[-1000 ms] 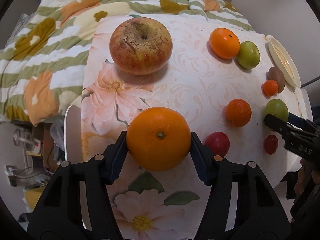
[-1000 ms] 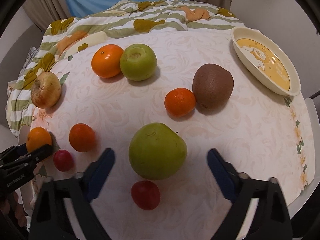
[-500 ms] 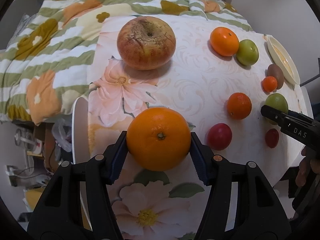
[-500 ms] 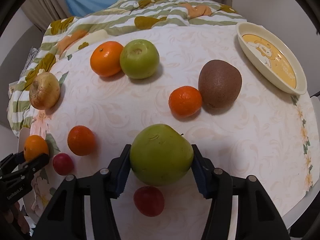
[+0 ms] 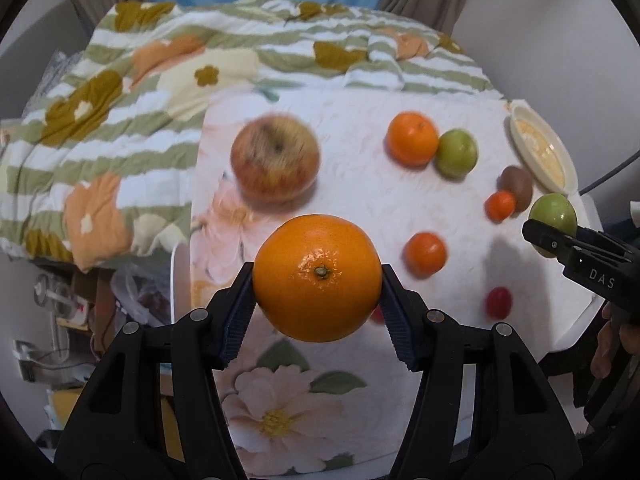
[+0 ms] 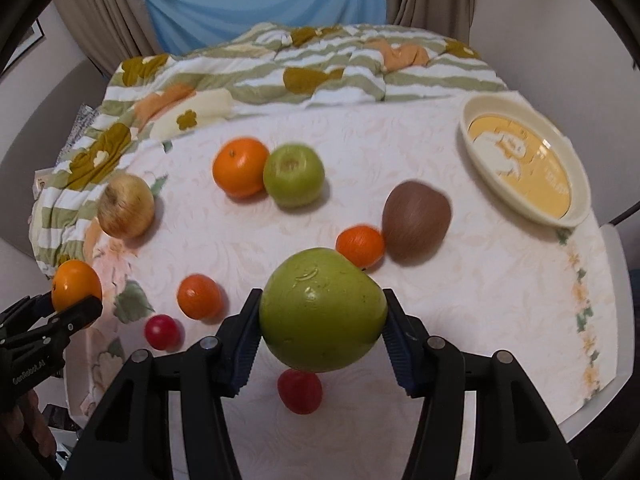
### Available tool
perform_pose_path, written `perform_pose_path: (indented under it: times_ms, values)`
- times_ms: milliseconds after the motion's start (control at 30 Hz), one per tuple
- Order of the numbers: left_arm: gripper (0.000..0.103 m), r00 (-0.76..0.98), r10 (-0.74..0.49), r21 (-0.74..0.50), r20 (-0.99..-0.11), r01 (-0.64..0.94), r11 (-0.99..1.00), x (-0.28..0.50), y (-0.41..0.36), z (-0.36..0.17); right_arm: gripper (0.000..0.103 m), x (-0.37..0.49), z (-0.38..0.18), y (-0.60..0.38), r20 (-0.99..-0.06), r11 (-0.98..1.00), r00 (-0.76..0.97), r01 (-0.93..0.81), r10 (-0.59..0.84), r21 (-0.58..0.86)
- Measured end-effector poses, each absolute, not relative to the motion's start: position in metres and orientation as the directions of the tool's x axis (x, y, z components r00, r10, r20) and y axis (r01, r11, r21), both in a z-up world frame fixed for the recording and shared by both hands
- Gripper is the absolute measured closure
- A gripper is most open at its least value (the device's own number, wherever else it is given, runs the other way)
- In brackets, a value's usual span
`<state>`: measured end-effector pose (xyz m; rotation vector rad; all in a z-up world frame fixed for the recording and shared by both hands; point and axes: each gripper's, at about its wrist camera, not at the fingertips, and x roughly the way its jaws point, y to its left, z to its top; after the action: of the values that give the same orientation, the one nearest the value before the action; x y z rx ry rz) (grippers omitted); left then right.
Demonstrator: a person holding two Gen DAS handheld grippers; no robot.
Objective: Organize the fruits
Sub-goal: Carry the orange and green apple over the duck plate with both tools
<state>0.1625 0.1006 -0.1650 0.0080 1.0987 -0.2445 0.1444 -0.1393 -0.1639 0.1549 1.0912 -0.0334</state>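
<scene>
Left gripper (image 5: 318, 286) clenched on large orange (image 5: 317, 278), frame centre, clear of the tablecloth (image 5: 400, 200). Right gripper (image 6: 322, 320) jaws, just closing, now grasp green apple (image 6: 322, 310), lower centre. Both lifted, probably bound for the yellow dish (image 6: 524, 164), upper right.

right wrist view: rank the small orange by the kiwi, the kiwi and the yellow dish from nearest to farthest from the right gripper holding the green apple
1. small orange, just behind the green apple in the right gripper
2. kiwi, touching it, back right
3. yellow dish, far right corner
</scene>
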Motion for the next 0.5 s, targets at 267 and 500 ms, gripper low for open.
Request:
perform_pose_path:
  times_ms: [267, 500]
  values:
    - [0.037, 0.511, -0.209, -0.105, -0.834, 0.224, 0.969, 0.18, 0.047, -0.115, 0.051, 0.146, -0.125, -0.185, -0.853, 0.989, 0.518, 0.086, 0.06, 0.121]
    - [0.037, 0.537, -0.258, -0.142, -0.803, 0.249, 0.958, 0.201, -0.031, -0.087, 0.051, 0.16, -0.097, -0.251, -0.825, 0.992, 0.561, 0.049, 0.067, 0.114]
